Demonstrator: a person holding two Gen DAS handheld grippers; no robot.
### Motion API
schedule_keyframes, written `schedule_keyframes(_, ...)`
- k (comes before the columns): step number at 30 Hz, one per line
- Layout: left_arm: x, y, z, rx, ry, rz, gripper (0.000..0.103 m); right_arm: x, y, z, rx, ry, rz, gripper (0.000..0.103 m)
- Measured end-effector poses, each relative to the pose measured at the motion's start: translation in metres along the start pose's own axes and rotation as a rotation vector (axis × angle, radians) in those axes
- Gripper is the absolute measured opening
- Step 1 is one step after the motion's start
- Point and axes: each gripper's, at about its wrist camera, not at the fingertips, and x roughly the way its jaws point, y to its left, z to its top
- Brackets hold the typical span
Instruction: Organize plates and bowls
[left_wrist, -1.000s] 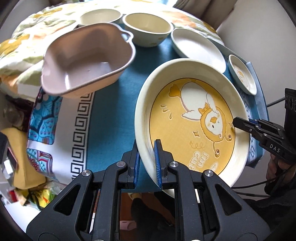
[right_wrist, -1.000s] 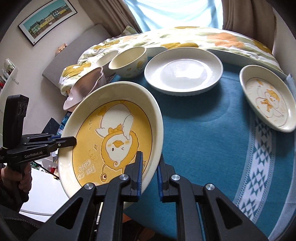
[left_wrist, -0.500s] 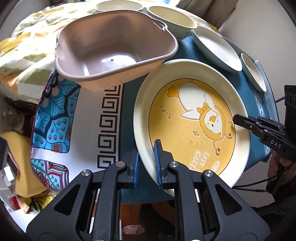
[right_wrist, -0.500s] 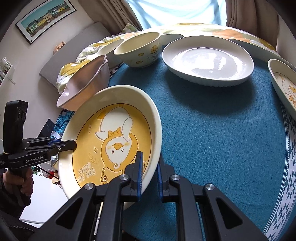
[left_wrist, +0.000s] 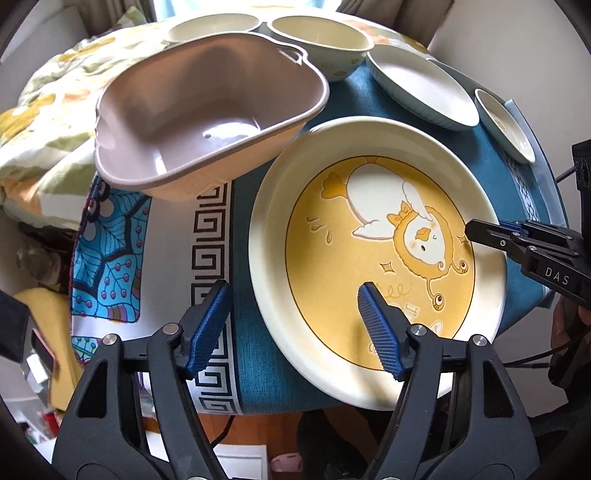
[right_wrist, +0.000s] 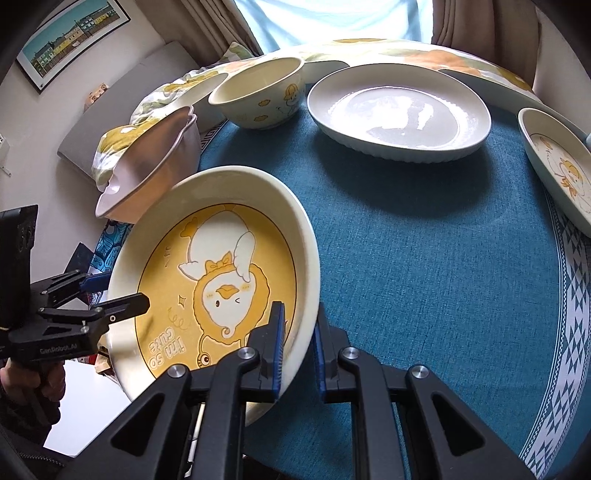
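Duck plate (left_wrist: 376, 254) sat at the near table (right_wrist: 424, 258) edge, partly overhanging. Left gripper (left_wrist: 295, 325) had just been opening, pads clear, rim between them. Right gripper (right_wrist: 297, 343) clamped the opposite rim. Risk: one-sided hold could let it tip off, or knock the pink bowl (left_wrist: 207, 107).

Glazed glossy ceramic duck plate (left_wrist: 373, 254); matt plastic-looking pink bowl (left_wrist: 207, 110); woven teal cloth (right_wrist: 424, 266), rough texture.

The small cream duck-printed plate (right_wrist: 561, 166) far to the right of the right gripper (right_wrist: 298, 345) is cut by the picture's edge, and the tilted pink plastic bowl (left_wrist: 207, 110) hides part of the cream divided dish (left_wrist: 210, 29) behind it.
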Motion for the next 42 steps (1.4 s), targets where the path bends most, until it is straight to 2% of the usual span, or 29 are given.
schedule_keyframes(2,0.002,-0.003,0.001,0.014,0.010,0.001,0.069,0.001,0.000,-0.001,0.010,-0.006,0.008,0.020)
schedule_keyframes(4,0.004,-0.005,0.001,0.017,0.018,0.001,0.069,0.002,0.000,-0.001,0.017,-0.007,0.004,0.034)
schedule_keyframes(8,-0.008,-0.004,0.000,0.005,0.029,0.009,0.069,-0.011,-0.002,0.004,0.029,-0.002,-0.019,0.037)
schedule_keyframes(11,-0.030,0.000,-0.003,-0.003,0.012,0.020,0.069,-0.038,-0.001,0.010,0.036,-0.034,-0.038,0.037)
schedule_keyframes(15,-0.079,-0.008,0.010,0.017,-0.077,0.043,0.069,-0.091,0.000,0.023,0.053,-0.144,-0.040,0.037)
schedule_keyframes(17,-0.105,-0.019,0.024,0.035,-0.146,0.039,0.069,-0.118,-0.003,0.033,0.064,-0.197,-0.037,0.041)
schedule_keyframes(18,-0.117,-0.022,0.032,0.044,-0.182,0.038,0.076,-0.130,-0.005,0.038,0.067,-0.216,-0.034,0.051)
schedule_keyframes(19,-0.127,-0.027,0.040,0.050,-0.218,0.039,0.083,-0.141,-0.009,0.044,0.068,-0.236,-0.035,0.073)
schedule_keyframes(20,-0.135,-0.033,0.049,0.054,-0.256,0.040,0.100,-0.151,-0.012,0.049,0.063,-0.261,-0.035,0.088)
schedule_keyframes(21,-0.142,-0.038,0.058,0.056,-0.293,0.039,0.103,-0.161,-0.016,0.055,0.054,-0.292,-0.036,0.103)
schedule_keyframes(22,-0.145,-0.043,0.067,0.057,-0.323,0.031,0.103,-0.169,-0.020,0.060,0.039,-0.318,-0.040,0.103)
schedule_keyframes(24,-0.144,-0.053,0.087,0.060,-0.327,0.001,0.103,-0.179,-0.029,0.072,-0.004,-0.336,-0.057,0.103)
schedule_keyframes(26,-0.137,-0.067,0.104,0.057,-0.310,-0.011,0.103,-0.181,-0.039,0.088,-0.059,-0.303,-0.085,0.103)
schedule_keyframes(28,-0.126,-0.079,0.116,0.035,-0.284,0.009,0.103,-0.178,-0.054,0.103,-0.090,-0.256,-0.112,0.103)
schedule_keyframes(33,-0.089,-0.095,0.141,-0.080,-0.223,0.045,0.103,-0.160,-0.099,0.137,-0.120,-0.192,-0.101,0.103)
schedule_keyframes(40,-0.022,-0.105,0.166,-0.230,-0.135,0.086,0.103,-0.099,-0.160,0.184,-0.183,-0.030,0.001,0.103)
schedule_keyframes(42,-0.001,-0.103,0.172,-0.281,-0.107,0.052,0.103,-0.076,-0.174,0.196,-0.197,0.017,0.035,0.103)
